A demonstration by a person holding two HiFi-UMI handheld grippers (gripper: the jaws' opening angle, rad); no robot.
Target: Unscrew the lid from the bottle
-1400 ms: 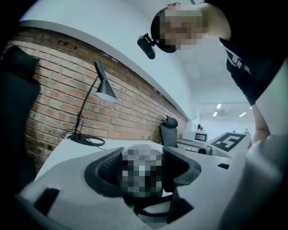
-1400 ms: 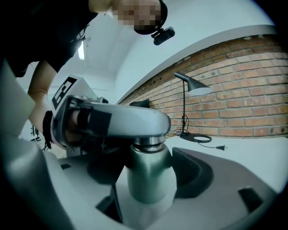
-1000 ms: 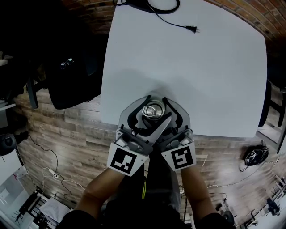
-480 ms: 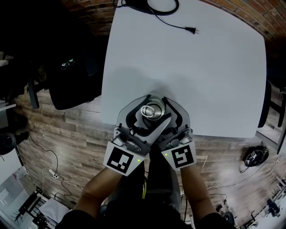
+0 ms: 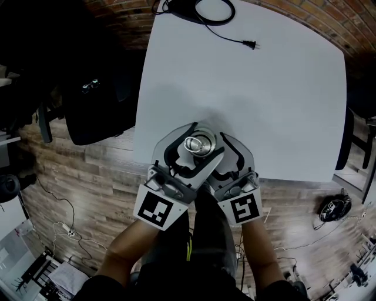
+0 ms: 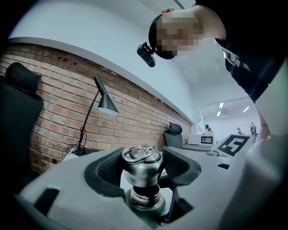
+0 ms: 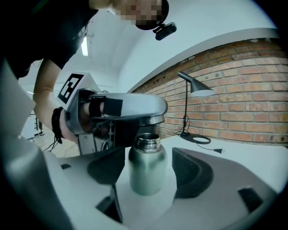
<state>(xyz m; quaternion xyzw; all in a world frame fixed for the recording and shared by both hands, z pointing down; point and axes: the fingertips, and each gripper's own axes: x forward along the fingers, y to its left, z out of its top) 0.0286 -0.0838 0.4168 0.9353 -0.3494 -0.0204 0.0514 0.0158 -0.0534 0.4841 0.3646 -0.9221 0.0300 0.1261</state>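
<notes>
A steel bottle (image 7: 147,168) stands upright near the front edge of the white table (image 5: 276,106); its threaded neck (image 7: 147,141) is uncovered. My right gripper (image 7: 148,170) is shut on the bottle's body, one dark pad on each side. Just above the neck hangs the steel lid (image 6: 141,162) with its wire ring on top, and my left gripper (image 6: 143,165) is shut on it. A dark gap shows between the lid and the neck threads (image 6: 144,197). From above, the lid (image 5: 200,144) hides the bottle, and both grippers cross around it.
A black power cable (image 5: 214,9) with its plug (image 5: 251,44) lies at the table's far edge, by a desk lamp (image 6: 102,101) against the brick wall. A black office chair (image 5: 94,106) stands left of the table. The person's arms reach in from below.
My left gripper has risen a little with the lid held in it. The right gripper and the bottle have stayed put.
</notes>
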